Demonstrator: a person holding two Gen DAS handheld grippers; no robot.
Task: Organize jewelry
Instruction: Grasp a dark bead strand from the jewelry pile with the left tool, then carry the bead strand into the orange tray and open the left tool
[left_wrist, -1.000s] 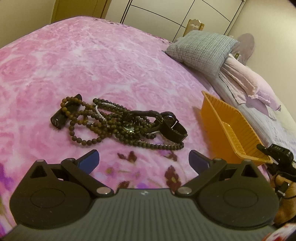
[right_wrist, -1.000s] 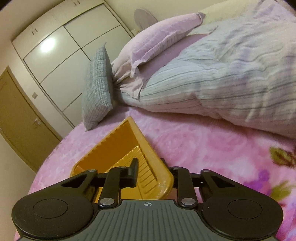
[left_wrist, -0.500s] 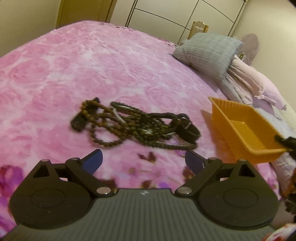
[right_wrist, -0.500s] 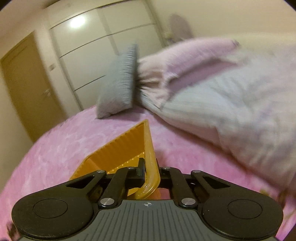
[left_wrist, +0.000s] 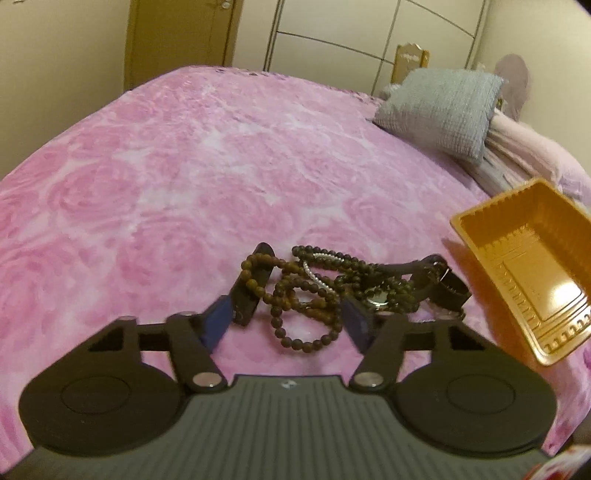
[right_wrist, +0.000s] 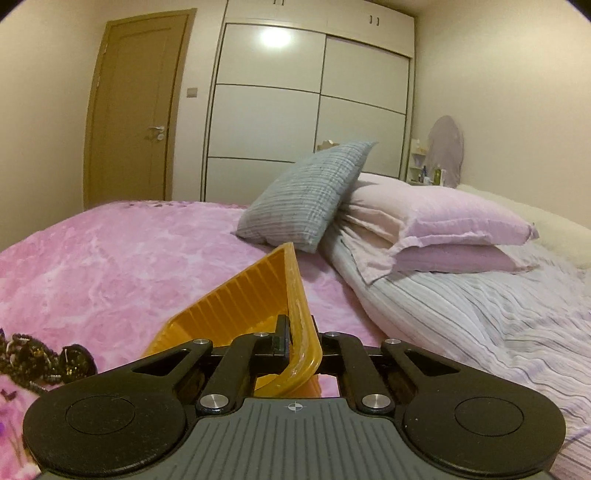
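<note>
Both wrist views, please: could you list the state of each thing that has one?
Orange tray: empty, lifted, tilted.
Right gripper: shut on the tray's rim.
Left gripper: closing around the beads, nothing pinched.
Bead strands: tangled on the bedspread.
Door: closed.

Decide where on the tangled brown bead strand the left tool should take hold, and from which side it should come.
Grip the near loop of the brown bead strand, the part bulging toward the camera clear of the watch. Come from above and the near side, as the left tool points now, its jaws closing astride that loop. It lies flat on the pink blanket, so pinching across it should probably lift it.
</note>
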